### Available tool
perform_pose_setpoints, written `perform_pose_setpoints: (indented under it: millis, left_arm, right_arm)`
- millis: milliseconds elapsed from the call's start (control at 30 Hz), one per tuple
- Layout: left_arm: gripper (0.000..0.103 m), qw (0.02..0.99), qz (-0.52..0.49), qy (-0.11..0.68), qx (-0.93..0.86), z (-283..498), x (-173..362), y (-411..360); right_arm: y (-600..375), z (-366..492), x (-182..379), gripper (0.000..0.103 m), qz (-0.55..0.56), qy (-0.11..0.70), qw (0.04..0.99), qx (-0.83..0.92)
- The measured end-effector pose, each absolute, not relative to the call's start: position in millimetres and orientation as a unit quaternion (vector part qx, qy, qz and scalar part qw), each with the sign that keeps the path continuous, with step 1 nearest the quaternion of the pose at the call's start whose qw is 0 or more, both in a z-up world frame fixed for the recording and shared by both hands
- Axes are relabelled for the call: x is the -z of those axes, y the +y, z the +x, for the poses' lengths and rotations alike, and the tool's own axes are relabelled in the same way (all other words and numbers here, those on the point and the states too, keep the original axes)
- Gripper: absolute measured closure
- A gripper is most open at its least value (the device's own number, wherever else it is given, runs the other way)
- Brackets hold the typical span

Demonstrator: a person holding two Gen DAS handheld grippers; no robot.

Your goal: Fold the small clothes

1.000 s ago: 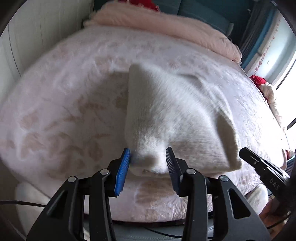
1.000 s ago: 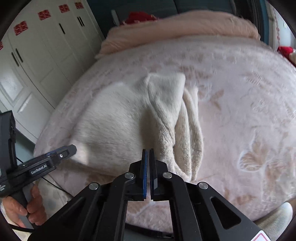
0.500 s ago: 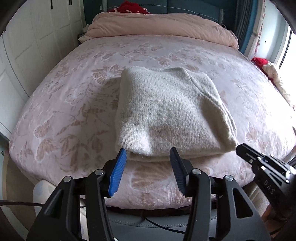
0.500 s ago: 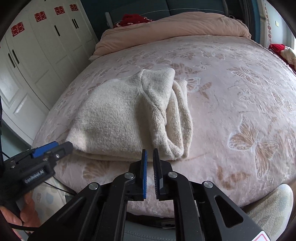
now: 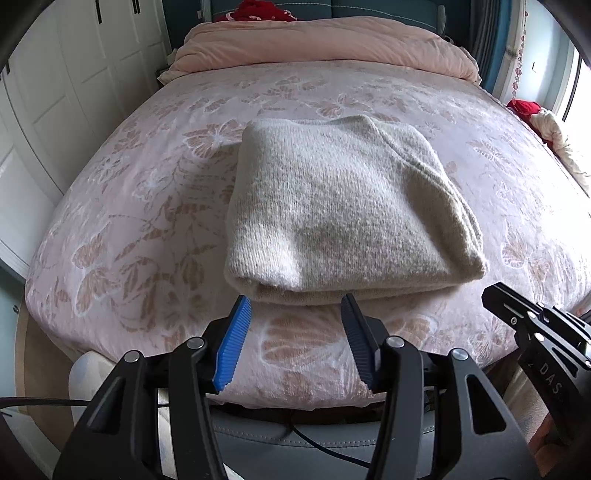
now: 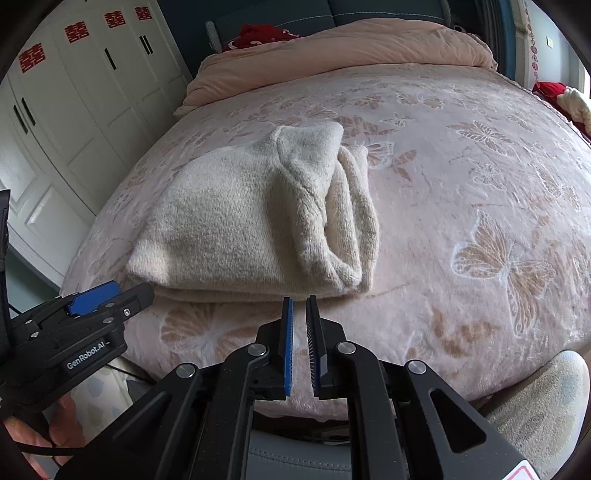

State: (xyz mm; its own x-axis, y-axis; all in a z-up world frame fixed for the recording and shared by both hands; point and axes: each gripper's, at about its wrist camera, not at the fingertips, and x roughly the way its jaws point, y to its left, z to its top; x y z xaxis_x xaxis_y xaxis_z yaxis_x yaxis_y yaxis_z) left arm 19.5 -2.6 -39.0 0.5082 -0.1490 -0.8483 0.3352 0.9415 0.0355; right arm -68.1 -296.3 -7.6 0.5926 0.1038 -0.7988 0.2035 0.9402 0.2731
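Observation:
A cream knitted sweater (image 5: 340, 210) lies folded into a thick rectangle on the pink butterfly-patterned bed (image 5: 147, 229); it also shows in the right wrist view (image 6: 251, 221) with its rolled edge on the right. My left gripper (image 5: 295, 306) is open and empty, just in front of the sweater's near edge and clear of it. My right gripper (image 6: 300, 301) is open by a narrow gap and empty, just short of the sweater's near right corner. Each gripper shows in the other's view: the left (image 6: 107, 299), the right (image 5: 517, 306).
A pink duvet (image 5: 325, 40) is bunched at the head of the bed with red fabric (image 5: 255, 9) behind it. White wardrobe doors (image 6: 74, 122) stand along the left. More clothes (image 5: 546, 125) lie at the bed's right edge. A grey seat (image 5: 295, 435) is below the grippers.
Both grippers have pulled back from the sweater toward the foot of the bed. The left let go of the near edge. The right jaws have parted slightly. The sweater lies flat and still.

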Motion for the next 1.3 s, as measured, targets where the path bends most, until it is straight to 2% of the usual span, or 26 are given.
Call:
perform_pose_setpoints:
  millis: [133, 200, 233, 267, 300, 400, 567, 1300]
  left_arm:
    - [0.052, 0.863, 0.1, 0.477, 0.136, 17.0, 42.0, -3.5]
    - [0.036, 0.865, 0.101, 0.474, 0.129, 16.3, 42.2, -3.0]
    - [0.03, 0.868, 0.1, 0.47, 0.124, 15.6, 41.8, -2.8]
    - [0.02, 0.872, 0.099, 0.464, 0.119, 14.9, 41.1, -2.1]
    - [0.016, 0.875, 0.098, 0.46, 0.116, 14.4, 40.5, -1.4]
    - [0.016, 0.88, 0.09, 0.452, 0.117, 13.5, 39.2, 0.1]
    - [0.017, 0.891, 0.083, 0.435, 0.099, 11.6, 36.8, 1.4]
    - [0.018, 0.89, 0.078, 0.44, 0.092, 7.8, 43.9, 1.7]
  right_arm:
    - [-294.8, -70.9, 4.9, 0.081, 0.164, 0.447, 0.879, 0.039]
    - [-294.8, -72.5, 2.4, 0.072, 0.157, 0.441, 0.882, 0.048]
    - [-294.2, -73.0, 1.5, 0.07, 0.155, 0.439, 0.883, 0.051]
    - [-295.9, -73.8, 0.2, 0.066, 0.153, 0.437, 0.885, 0.056]
    - [-295.9, -74.3, -0.5, 0.063, 0.151, 0.435, 0.885, 0.059]
    - [-295.2, -75.6, -1.4, 0.056, 0.142, 0.433, 0.887, 0.07]
    - [-290.6, -78.1, -0.1, 0.051, 0.132, 0.432, 0.888, 0.082]
    - [-283.5, -80.2, 1.3, 0.045, 0.125, 0.432, 0.889, 0.09]
